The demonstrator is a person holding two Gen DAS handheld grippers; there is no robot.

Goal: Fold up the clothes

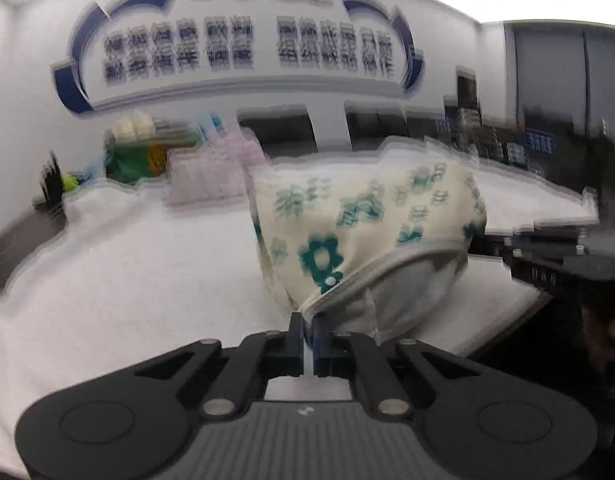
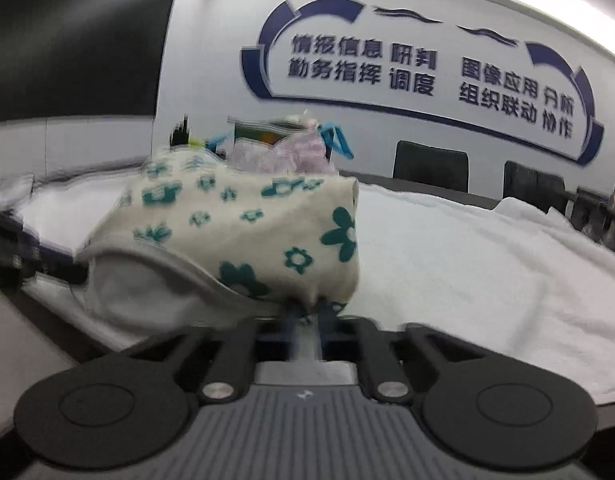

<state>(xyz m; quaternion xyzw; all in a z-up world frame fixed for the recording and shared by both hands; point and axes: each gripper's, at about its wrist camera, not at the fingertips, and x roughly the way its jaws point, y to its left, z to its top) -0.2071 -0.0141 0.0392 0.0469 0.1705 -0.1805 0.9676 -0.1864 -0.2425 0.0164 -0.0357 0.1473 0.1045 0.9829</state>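
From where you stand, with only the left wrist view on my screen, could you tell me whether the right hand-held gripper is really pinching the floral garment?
Observer: Yes, the right hand-held gripper is closed on the floral garment's lower edge.
Operator: Thank you. What lies to the right of the garment over there?
Observer: Bare white towel covering the table, with wrinkles toward the far edge.
Operator: Is anything behind the garment?
Observer: A pale pink garment lies behind it, and dark chairs stand against the wall.
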